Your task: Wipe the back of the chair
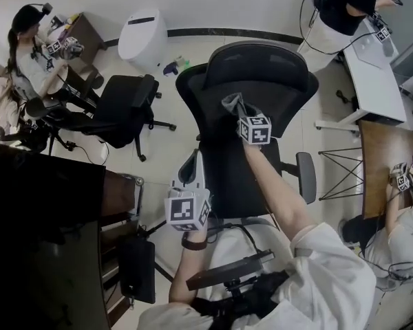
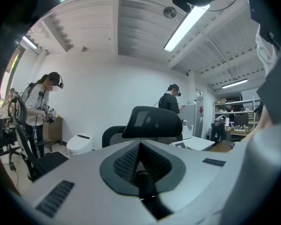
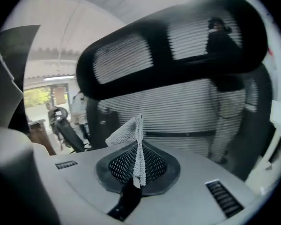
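A black mesh office chair [image 1: 251, 74] stands in front of me, its back towards me. My right gripper [image 1: 233, 104] is shut on a small grey mesh cloth [image 3: 131, 135] and is held up close to the chair's back [image 3: 187, 111], below the headrest [image 3: 178, 46]. Whether the cloth touches the mesh cannot be told. My left gripper [image 1: 191, 163] hovers lower at the chair's left side, jaws together with nothing in them. In the left gripper view the gripper [image 2: 139, 146] points past the chair's headrest [image 2: 152, 123].
A second black chair [image 1: 124, 108] and a white bin [image 1: 142, 36] stand to the left. A person [image 1: 31, 53] works at far left, another [image 1: 344, 2] at a white desk [image 1: 378, 81]. A wooden table [image 1: 392, 157] is on the right and a dark cabinet [image 1: 41, 239] at lower left.
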`<state>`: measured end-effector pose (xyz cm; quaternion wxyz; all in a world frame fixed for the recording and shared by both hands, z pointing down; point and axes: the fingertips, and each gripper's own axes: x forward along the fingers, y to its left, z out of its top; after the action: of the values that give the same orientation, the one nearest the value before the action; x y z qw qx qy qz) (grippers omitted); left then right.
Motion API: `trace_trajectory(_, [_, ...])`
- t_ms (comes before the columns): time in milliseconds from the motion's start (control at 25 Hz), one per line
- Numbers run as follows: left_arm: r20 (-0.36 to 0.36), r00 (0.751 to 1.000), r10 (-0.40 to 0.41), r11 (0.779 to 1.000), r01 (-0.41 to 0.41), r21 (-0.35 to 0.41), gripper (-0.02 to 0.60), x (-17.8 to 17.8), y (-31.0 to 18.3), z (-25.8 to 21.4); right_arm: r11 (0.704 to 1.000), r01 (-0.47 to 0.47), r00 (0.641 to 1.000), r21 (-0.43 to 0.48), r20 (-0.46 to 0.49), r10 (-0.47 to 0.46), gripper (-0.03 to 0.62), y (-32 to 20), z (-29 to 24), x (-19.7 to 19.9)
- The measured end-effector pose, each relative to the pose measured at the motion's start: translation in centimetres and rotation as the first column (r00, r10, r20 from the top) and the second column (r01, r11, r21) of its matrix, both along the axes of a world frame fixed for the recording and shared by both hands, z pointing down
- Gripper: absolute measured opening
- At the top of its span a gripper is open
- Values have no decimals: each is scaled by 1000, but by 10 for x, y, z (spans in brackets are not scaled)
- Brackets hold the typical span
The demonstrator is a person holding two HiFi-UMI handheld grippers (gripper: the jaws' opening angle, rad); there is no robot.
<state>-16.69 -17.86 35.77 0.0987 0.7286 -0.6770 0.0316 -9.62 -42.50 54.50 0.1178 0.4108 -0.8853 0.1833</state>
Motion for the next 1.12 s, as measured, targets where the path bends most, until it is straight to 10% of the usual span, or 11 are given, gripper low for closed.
trace_trajectory(200, [-30,995,90,995,-91,-28,12,33,-16,23,936,-342,940,-87,-23,341,18,-40,43,181])
trace_trajectory(320, [-45,990,134,990,-136,-43,12,52,-21,33,907,-405,914,-116,-63,401,18,-40,59,223])
trace_trajectory(440, [-57,987,149,986,-153,-66,12,57,-20,46,940,-321,946,-115,-95,311,18,-28,75,183])
trace_trajectory(680, [-72,993,95,987,-104,-123,12,31,-14,90,989,10,999,-147,-50,-18,18,15,108,-19])
trace_trajectory(840, [-91,992,89,978,-104,-179,12,17,-10,127,913,399,910,-84,-84,-405,18,83,116,-156])
trace_trajectory(960, [-108,989,97,971,-118,-206,12,15,-9,153,903,422,899,-79,-93,-428,20,82,146,-155])
trace_trajectory(1120, [-116,987,112,963,-136,-231,12,11,-8,186,988,112,991,-108,-67,-120,18,18,182,-36])
